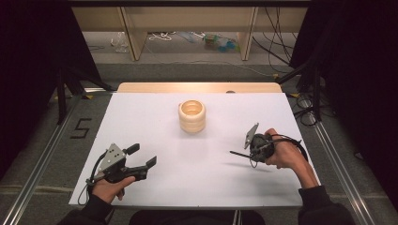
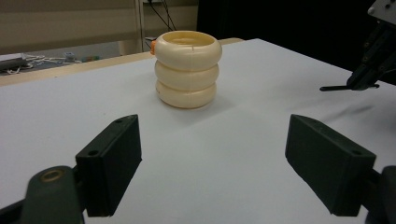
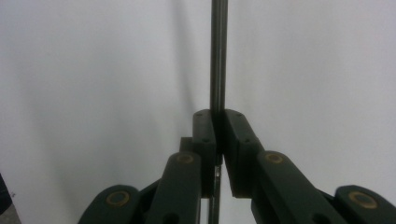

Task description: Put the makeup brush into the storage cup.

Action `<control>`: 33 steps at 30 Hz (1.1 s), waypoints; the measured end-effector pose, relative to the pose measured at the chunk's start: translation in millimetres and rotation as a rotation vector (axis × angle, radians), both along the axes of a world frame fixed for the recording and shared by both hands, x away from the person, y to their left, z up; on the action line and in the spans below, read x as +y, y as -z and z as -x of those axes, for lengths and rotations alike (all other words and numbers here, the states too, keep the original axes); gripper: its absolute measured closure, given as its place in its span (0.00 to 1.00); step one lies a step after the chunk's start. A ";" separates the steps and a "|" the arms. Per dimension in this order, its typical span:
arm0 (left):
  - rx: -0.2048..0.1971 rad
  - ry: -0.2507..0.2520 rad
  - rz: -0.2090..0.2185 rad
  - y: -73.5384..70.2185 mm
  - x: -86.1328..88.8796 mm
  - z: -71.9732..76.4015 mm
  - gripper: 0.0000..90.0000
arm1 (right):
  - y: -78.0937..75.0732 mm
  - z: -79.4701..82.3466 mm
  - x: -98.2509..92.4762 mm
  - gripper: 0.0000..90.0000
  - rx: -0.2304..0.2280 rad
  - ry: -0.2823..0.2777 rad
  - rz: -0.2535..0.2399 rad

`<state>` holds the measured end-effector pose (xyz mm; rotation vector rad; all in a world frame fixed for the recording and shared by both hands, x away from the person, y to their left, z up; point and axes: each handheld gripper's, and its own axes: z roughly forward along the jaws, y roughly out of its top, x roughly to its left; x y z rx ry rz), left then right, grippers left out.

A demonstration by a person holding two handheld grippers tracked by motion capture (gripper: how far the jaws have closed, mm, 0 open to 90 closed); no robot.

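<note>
In the high view, the white worktop [image 1: 197, 154] carries a cream stack of three rings [image 1: 192, 116] near its middle, toward the far edge; the left hand-held gripper [image 1: 142, 156] sits at the near left corner, held in the person's left hand [image 1: 109, 188], with its two black jaws spread wide apart and nothing between them, pointing toward the right; the right hand-held gripper [image 1: 245, 153] is at the right side in the right hand [image 1: 281, 152], well apart from the ring stack, its jaws pressed together on a thin dark rod [image 1: 237, 153] that sticks out level toward the left, above its own shadow on the worktop. In the left gripper view, the jaws stand at the bottom corners, far apart and empty; the ring stack [image 2: 188, 69] stands upright ahead between them but well beyond their tips, touching neither; the right hand-held gripper [image 2: 359, 84] shows at the upper right edge with the rod [image 2: 335, 87] jutting leftward from it. In the right gripper view, the jaws meet at the centre and clamp the rod [image 3: 218, 56], which runs straight up from between the pads to the top edge, against the bare white worktop [image 3: 93, 93].
</note>
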<state>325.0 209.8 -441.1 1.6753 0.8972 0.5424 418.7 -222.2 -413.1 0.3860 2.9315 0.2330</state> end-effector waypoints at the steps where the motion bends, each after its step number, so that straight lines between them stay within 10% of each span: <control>1: 0.011 -0.004 0.009 0.4 -1.1 0.7 0.20 | -0.4 2.4 7.7 0.93 -0.016 -0.023 0.006; 23: 0.068 0.175 -0.020 5.7 -32.6 2.1 0.19 | -18.6 31.9 65.7 0.93 -0.106 -0.250 -0.016; 33: 0.060 0.296 -0.100 7.7 -60.5 2.6 0.22 | -14.4 42.9 89.5 0.93 -0.090 -0.322 0.006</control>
